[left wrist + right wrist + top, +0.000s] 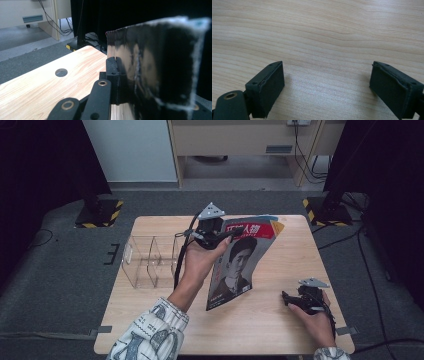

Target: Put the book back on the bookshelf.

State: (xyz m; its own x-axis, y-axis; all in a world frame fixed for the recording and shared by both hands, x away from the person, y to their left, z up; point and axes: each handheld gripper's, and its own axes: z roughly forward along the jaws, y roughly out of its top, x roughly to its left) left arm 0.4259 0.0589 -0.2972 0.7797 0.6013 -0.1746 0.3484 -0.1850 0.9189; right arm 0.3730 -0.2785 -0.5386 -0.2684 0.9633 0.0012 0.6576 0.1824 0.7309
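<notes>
A magazine (240, 265) with a portrait on its cover and red lettering on top is lifted off the wooden table (270, 325), tilted with its lower corner near the surface. My left gripper (220, 237) is shut on its upper left edge. In the left gripper view the magazine (160, 67) stands blurred and close, pinched at my left gripper (117, 62); the far jaw is hidden behind the pages. My right gripper (290, 299) rests low at the table's right front, open. In the right gripper view my right gripper (327, 85) has its jaws wide apart over bare wood (317, 30).
A clear plastic divided holder (150, 262) stands on the table's left side, just left of my left forearm. A round hole (61, 72) is set in the tabletop near the far corner. Black stand bases with yellow-striped tape (97, 212) sit on the floor beyond the table.
</notes>
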